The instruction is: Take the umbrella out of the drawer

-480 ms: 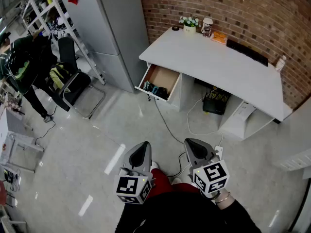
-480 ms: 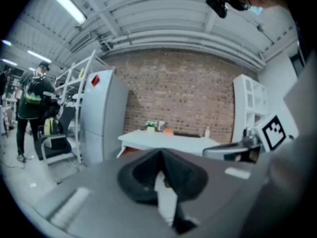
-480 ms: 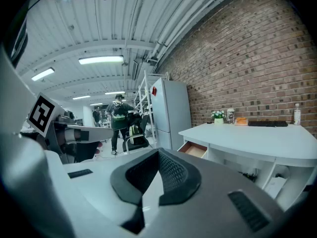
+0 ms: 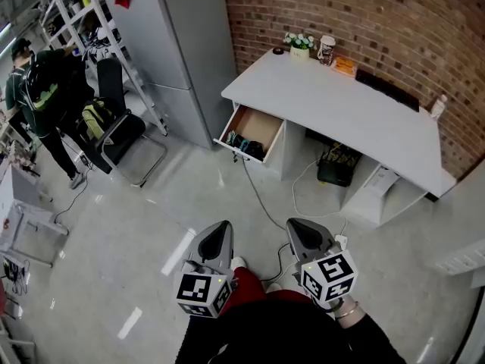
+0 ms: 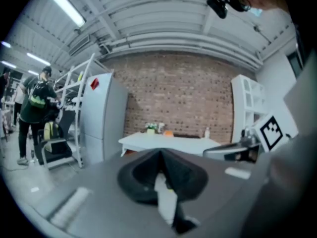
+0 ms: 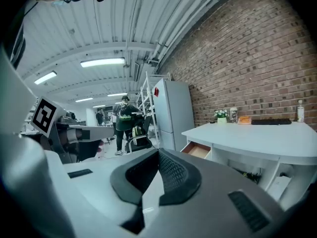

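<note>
A white desk (image 4: 341, 105) stands against the brick wall, well ahead of me across the floor. Its left drawer (image 4: 258, 125) is pulled open, showing a wooden bottom and dark items with some blue (image 4: 244, 144) at the front; I cannot pick out the umbrella among them. My left gripper (image 4: 220, 232) and right gripper (image 4: 298, 230) are low in the head view, side by side, both shut and empty, far from the drawer. The right gripper view shows the open drawer (image 6: 196, 149) beyond the closed jaws (image 6: 159, 155). The left gripper view has the desk (image 5: 163, 142) behind its closed jaws (image 5: 161, 155).
A grey fridge (image 4: 174, 36) stands left of the desk, with a black chair (image 4: 121, 131) and a person (image 4: 42, 89) farther left by a white ladder rack (image 4: 76, 6). A cable (image 4: 261, 196) runs over the floor from the desk. Flowers (image 4: 299, 42), a cup (image 4: 326, 49) and a keyboard (image 4: 386, 88) sit on the desk.
The head view has shifted a little, so the desk and drawer sit slightly higher and to the right. Both grippers keep the same shut pose. The person at left has moved slightly.
</note>
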